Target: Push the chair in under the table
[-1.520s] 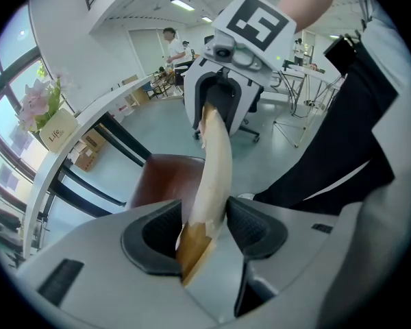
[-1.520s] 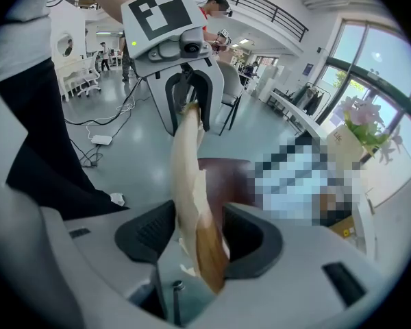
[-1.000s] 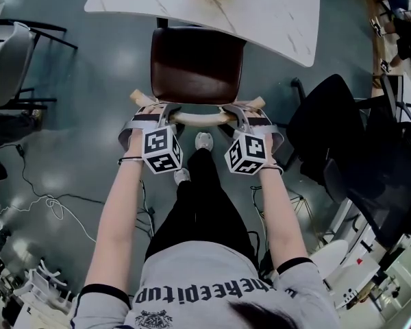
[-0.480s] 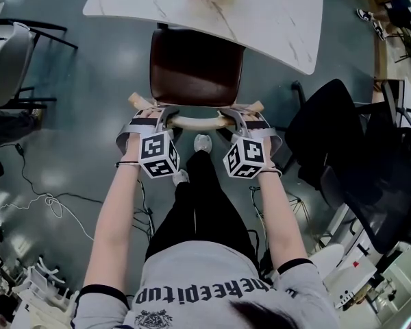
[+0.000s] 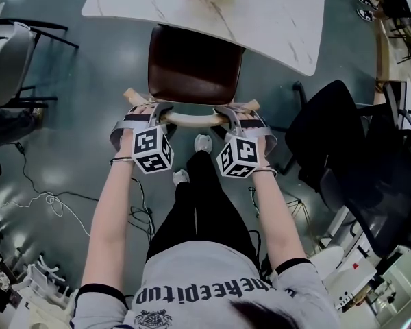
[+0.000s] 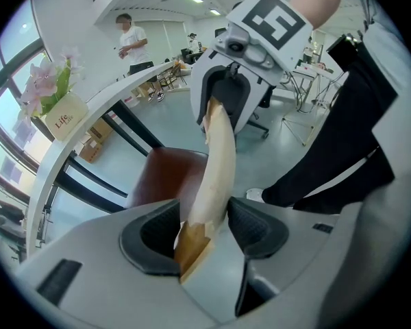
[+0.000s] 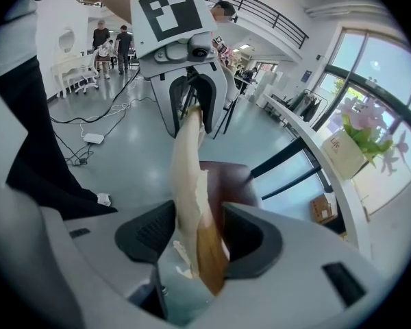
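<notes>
Head view: the chair (image 5: 195, 64) has only its seat's front edge under the surface (image 5: 274, 12). The left gripper (image 5: 157, 113) and right gripper (image 5: 227, 114) sit on the rail (image 5: 192, 119) of its back.

Left gripper view: the fingers (image 6: 257, 228) clamp the rail.

Right gripper view: these fingers clamp it too, at what seems a chipped end.

Most of the push looks undone.

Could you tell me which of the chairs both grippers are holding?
The brown-seated chair at the table: the left gripper and right gripper clamp its pale backrest. The black office chair at right and grey chair at left are untouched.
</notes>
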Demonstrator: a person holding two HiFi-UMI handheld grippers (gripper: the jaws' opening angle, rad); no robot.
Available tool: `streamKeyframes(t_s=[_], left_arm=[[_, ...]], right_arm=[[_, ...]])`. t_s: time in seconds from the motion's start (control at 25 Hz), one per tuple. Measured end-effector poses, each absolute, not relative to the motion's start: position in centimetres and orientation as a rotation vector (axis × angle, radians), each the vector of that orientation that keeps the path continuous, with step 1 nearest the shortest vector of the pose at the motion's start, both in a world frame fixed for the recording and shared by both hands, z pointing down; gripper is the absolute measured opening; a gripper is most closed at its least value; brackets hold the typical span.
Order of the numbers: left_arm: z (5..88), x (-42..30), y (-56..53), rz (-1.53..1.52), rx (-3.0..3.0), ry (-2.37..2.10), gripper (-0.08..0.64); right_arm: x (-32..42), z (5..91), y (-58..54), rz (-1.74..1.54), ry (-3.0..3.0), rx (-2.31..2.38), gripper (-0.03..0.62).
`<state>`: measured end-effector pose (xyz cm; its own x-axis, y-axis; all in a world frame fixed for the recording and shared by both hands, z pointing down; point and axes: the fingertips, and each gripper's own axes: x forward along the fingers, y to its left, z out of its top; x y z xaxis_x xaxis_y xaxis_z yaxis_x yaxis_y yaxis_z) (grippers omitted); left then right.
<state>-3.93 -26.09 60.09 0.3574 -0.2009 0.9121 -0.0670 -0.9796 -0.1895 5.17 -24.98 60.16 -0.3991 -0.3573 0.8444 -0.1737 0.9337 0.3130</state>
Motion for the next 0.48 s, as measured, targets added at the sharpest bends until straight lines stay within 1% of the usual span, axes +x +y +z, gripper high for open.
streamKeyframes(t_s=[0.48], left_arm=[[60.03, -4.43, -26.46, -1.701, -2.484, 0.203, 0.222]], right_arm=[[4.63, 60.07, -25.28, -0.194, -1.991, 0.381, 0.216]])
